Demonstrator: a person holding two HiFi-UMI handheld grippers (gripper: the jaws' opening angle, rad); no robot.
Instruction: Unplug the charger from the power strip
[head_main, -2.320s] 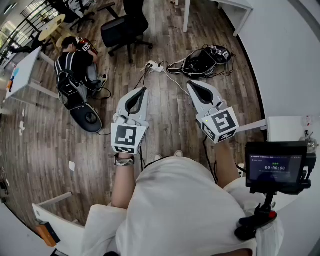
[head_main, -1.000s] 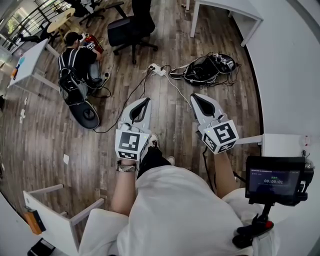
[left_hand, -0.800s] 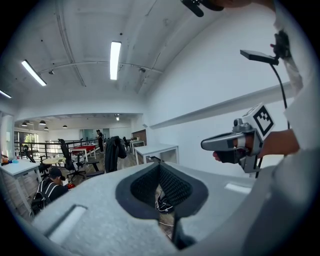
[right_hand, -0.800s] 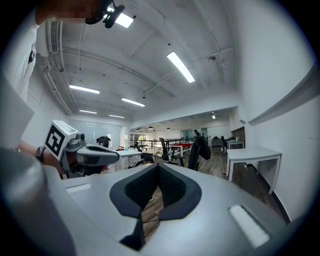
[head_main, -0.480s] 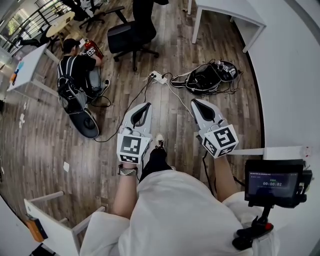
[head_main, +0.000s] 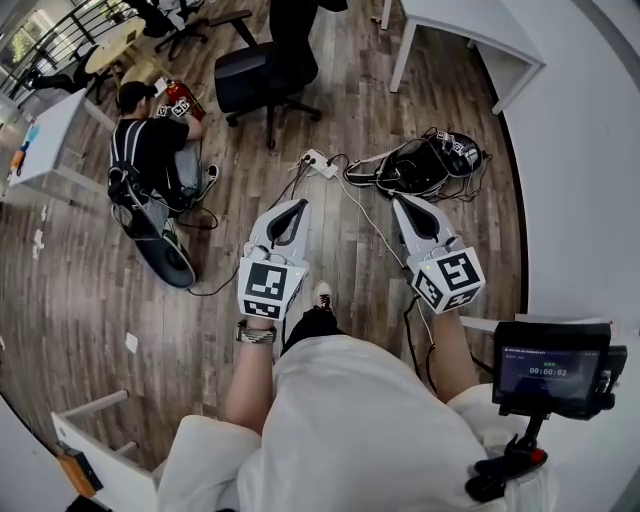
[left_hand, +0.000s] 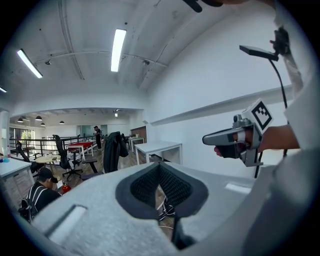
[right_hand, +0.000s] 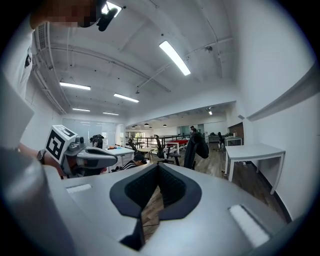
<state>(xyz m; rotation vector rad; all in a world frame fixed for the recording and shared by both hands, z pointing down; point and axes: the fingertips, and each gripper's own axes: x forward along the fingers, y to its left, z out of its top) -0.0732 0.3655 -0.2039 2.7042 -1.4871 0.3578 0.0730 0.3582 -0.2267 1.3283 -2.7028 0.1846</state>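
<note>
The white power strip lies on the wooden floor, well ahead of both tools and roughly on the line that runs between them, a little nearer the left one's side. Several plugs sit in it, but the head view shows them too small to tell which is the charger. The left gripper is held out level over the floor with its tip pointing up toward the strip and well apart from it. Its own view shows the two dark pads pressed together at the tip with nothing pinched between them, and only floor and a tangle of cables show through the gap behind them. The right gripper is held beside it, well apart, its tip aimed to the right of the strip toward a black bundle of gear and cords. Its jaws also meet at the tip and hold nothing. A white cable runs from the strip down across the floor between the two tools. To the left, a person sits on the floor, an office chair stands beyond the strip, and a white table stands at the upper right.
</note>
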